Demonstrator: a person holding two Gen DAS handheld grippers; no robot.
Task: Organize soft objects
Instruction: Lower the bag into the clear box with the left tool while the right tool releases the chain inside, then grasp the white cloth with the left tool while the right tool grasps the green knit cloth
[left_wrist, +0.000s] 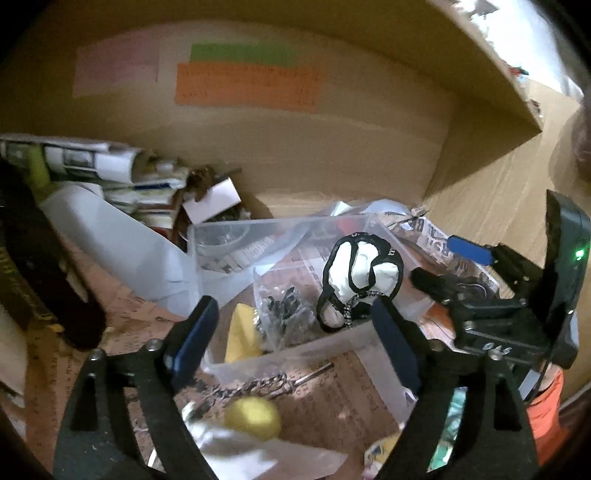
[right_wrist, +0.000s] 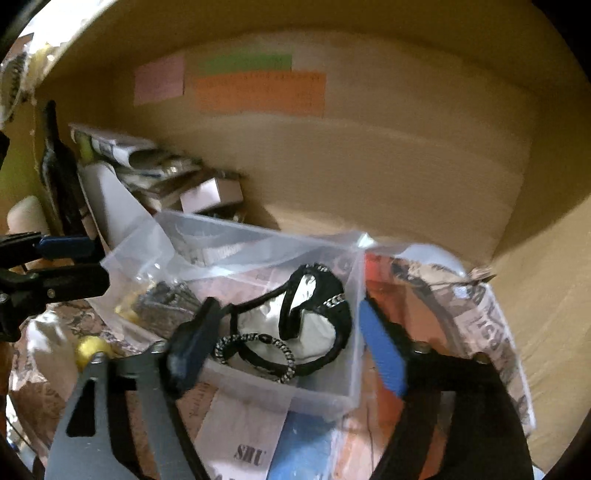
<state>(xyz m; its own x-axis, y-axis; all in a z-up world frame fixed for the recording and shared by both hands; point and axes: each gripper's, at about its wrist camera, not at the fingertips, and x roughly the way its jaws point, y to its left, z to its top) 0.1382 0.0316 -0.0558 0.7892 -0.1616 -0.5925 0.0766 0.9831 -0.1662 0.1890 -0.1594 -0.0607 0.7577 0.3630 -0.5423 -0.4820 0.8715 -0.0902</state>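
I hold both grippers spread wide and empty above a cluttered table lined with newspaper. The left gripper hovers over the near wall of a clear plastic bin. The right gripper straddles the same bin from the other side.

Task object: a white soft item with black trim, lying inside the bin with a black-and-white elastic band against it. A bag of small dark items and a yellow sponge lie beside it in the bin.

Step in hand, as I judge it: sorting soft items into the bin. A yellow ball lies outside, just below the left gripper. The next move probably calls for lowering the left gripper, closing gently on the ball, and avoiding the chain beside it.
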